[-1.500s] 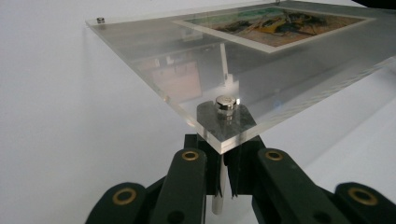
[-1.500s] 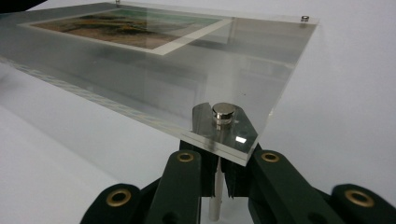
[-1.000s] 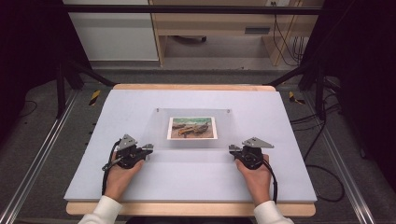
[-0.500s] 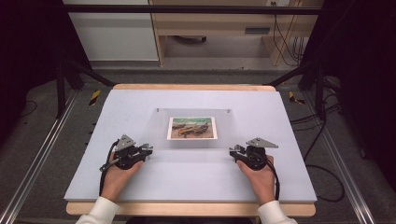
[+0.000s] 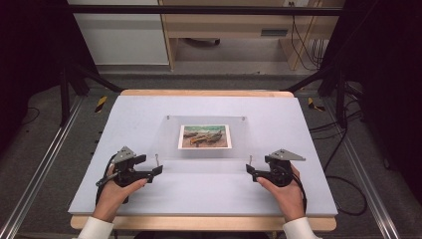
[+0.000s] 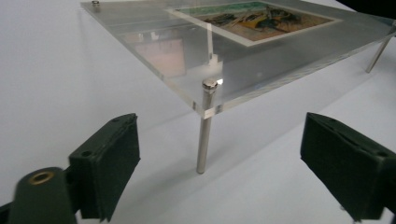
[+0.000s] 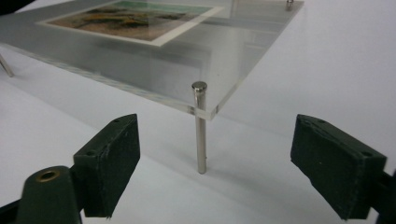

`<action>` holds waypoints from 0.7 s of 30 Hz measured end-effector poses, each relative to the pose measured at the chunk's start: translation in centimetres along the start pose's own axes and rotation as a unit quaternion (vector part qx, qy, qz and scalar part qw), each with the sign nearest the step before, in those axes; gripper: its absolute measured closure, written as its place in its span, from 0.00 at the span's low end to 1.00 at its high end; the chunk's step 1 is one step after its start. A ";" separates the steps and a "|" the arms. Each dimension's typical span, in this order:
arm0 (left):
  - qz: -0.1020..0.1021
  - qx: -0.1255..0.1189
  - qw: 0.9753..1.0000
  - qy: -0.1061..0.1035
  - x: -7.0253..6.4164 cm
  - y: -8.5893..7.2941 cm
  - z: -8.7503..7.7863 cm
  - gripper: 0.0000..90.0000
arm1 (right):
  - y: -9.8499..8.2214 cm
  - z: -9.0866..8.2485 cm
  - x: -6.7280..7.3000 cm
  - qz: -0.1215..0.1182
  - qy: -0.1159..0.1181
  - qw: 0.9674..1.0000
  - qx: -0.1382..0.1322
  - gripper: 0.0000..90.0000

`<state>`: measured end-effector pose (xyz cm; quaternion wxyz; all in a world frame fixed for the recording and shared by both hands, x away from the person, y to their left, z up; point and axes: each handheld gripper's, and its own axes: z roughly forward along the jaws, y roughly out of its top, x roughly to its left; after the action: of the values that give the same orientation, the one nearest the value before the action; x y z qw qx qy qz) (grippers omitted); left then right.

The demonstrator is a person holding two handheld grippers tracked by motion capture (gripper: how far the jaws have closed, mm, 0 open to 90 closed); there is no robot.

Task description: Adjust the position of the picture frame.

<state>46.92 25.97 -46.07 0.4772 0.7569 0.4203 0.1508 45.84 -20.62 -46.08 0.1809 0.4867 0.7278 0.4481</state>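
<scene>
Left claw (image 5: 155,171) and right claw (image 5: 250,172): black bodies, grey three-cornered plates on top, black cables trailing toward counter's (image 5: 149,112) near edge. Jaw pads dark, blocky, screw holes; brass-coloured eyelet beside left pad. White sleeves at wrists.

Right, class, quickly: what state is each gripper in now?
Left gripper: open, jaws just opened, holding nothing.
Right gripper: open, jaws just opened, holding nothing.

Left tongs (image 5: 158,171) and right tongs (image 5: 249,172) low, tips facing inward; both jaw pairs just opened wide, nothing gripped.
</scene>
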 end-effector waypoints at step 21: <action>0.006 -0.067 0.998 0.007 -0.5 1.3 -0.5 0.09 | 2.0 -0.6 0.2 -0.027 -0.019 0.998 -0.060 0.12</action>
<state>46.91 25.62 -44.58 0.5230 0.7247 0.4078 0.1869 46.36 -20.50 -44.08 0.2352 0.4637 0.7090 0.4765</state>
